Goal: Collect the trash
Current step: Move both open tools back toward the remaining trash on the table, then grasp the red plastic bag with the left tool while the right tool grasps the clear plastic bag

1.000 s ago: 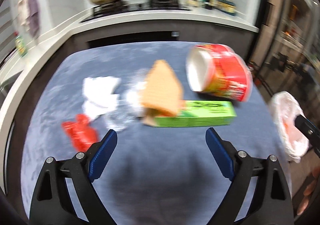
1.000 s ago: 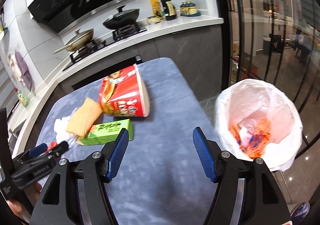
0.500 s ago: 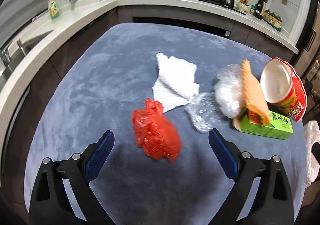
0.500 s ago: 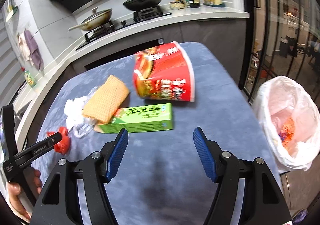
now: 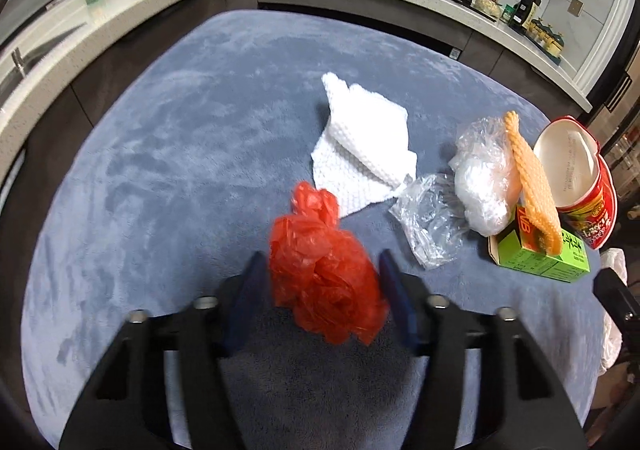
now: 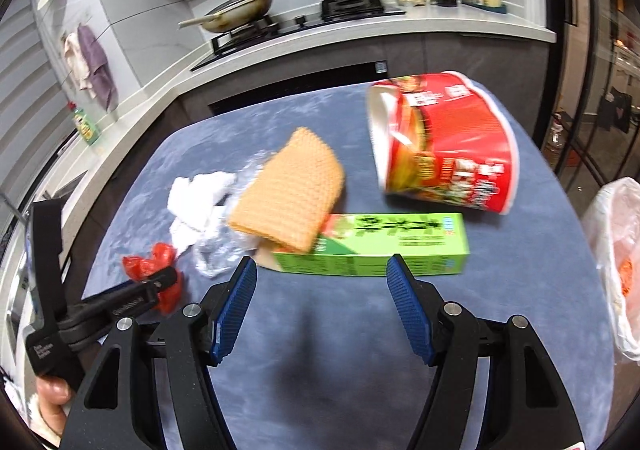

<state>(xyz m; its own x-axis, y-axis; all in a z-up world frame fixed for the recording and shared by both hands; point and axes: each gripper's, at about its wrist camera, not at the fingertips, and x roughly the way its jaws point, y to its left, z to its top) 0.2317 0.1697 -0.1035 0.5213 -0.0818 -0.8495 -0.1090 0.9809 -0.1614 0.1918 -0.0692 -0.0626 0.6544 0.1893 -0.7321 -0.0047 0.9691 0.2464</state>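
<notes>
Left wrist view: the left tool (image 5: 322, 286), its jaws having just been closing from wide apart, is now bracketing the red plastic bag (image 5: 326, 270) on the table (image 5: 160, 154); contact is unclear, suggesting a first pickup.

Right wrist view: the right tool (image 6: 322, 306), jaws apart and empty, is angling down toward the green box (image 6: 372, 248), nearer than before.

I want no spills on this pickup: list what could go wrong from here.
1. The left tool has just been closing on the crumpled red plastic bag; the loose film may slip out once lifted.
2. The orange cloth rests on the green box; if the open right tool lifts the box, the cloth could slide off.
</notes>
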